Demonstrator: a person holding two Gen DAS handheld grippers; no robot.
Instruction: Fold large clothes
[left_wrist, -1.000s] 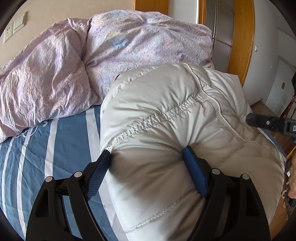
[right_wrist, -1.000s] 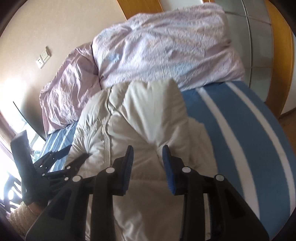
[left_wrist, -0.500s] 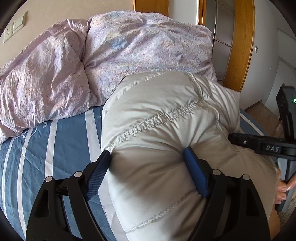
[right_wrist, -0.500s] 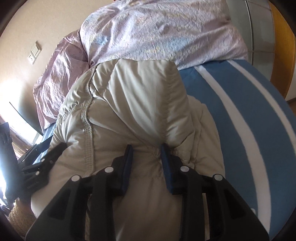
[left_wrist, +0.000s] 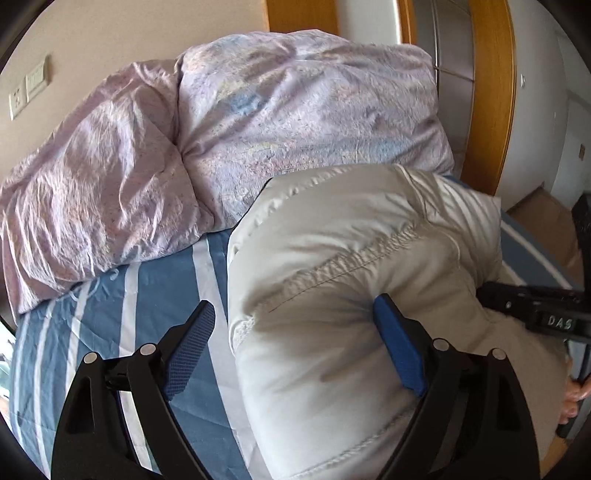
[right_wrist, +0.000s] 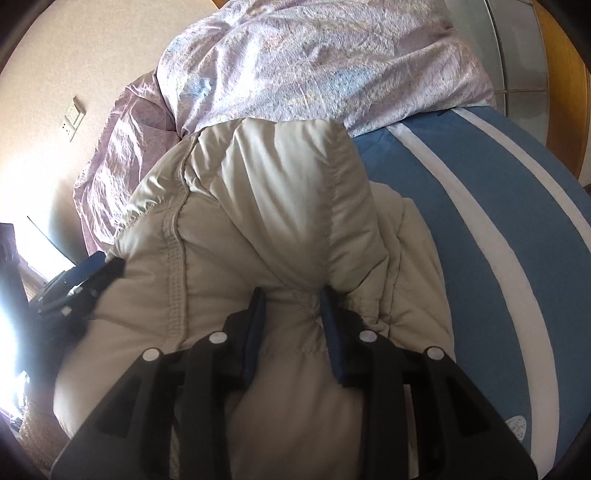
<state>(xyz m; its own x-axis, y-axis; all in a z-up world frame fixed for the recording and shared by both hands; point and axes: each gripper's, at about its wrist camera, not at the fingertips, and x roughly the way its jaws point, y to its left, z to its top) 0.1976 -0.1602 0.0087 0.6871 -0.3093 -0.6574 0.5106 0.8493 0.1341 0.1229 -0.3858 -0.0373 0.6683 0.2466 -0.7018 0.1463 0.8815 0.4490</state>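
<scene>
A puffy cream down jacket lies bunched on the blue striped bed; it also shows in the right wrist view. My left gripper is wide open around the jacket's thick near edge, its left finger clear of the fabric over the sheet. My right gripper is shut on a pinched fold of the jacket. The right gripper's tool shows at the right in the left wrist view. The left gripper shows at the left in the right wrist view.
A crumpled lilac duvet is heaped behind the jacket against the wall. The blue and white striped sheet extends to the right. A wooden door frame and the floor lie beyond the bed's right edge.
The right gripper has moved down onto the jacket and closed on a fold. The left gripper has opened; its left finger has come off the fabric. The jacket has sunk lower.
</scene>
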